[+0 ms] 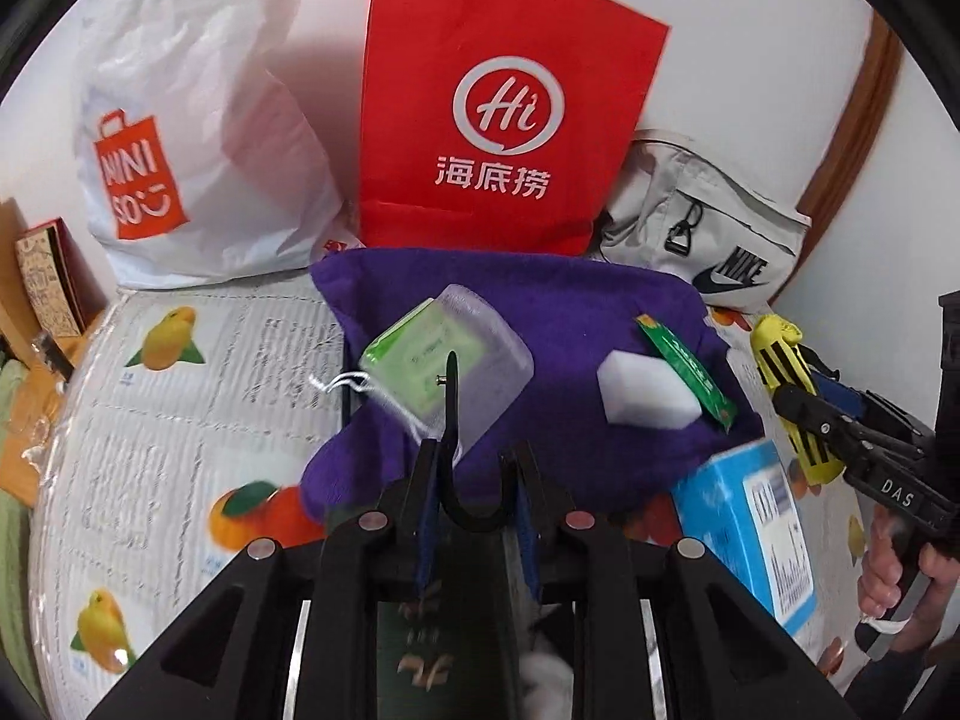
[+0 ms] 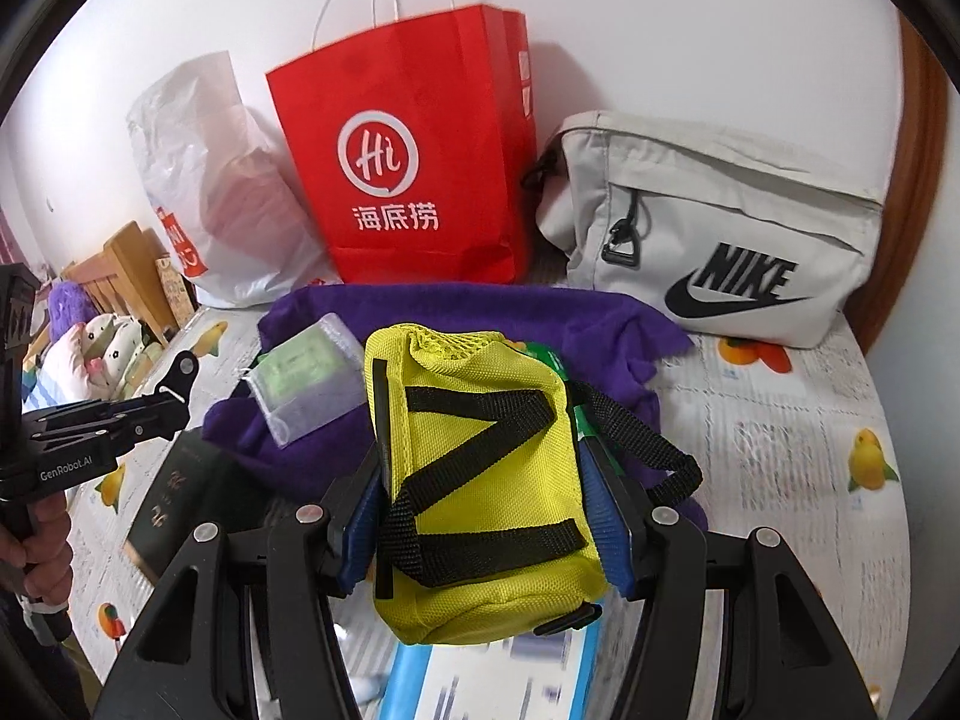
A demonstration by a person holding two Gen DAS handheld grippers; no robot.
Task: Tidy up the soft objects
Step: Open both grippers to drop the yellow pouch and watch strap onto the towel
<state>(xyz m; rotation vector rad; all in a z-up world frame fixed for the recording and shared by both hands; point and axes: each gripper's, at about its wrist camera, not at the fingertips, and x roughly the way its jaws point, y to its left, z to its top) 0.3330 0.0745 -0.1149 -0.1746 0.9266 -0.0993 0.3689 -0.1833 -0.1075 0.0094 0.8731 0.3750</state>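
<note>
Fruit-print table [image 2: 780,420] — right hand-held gripper [image 2: 480,480] clamps yellow pouch [image 2: 480,492].

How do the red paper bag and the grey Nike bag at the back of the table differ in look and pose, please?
The red paper bag stands upright with stiff flat sides and thin white handles rising above it; the grey Nike bag is soft fabric, wider than tall, and slumps against the wall. The red bag bears a white "Hi" circle and Chinese characters; the Nike bag bears a black logo and a dark zipper pull. Both sit at the table's back edge by the white wall.
</note>
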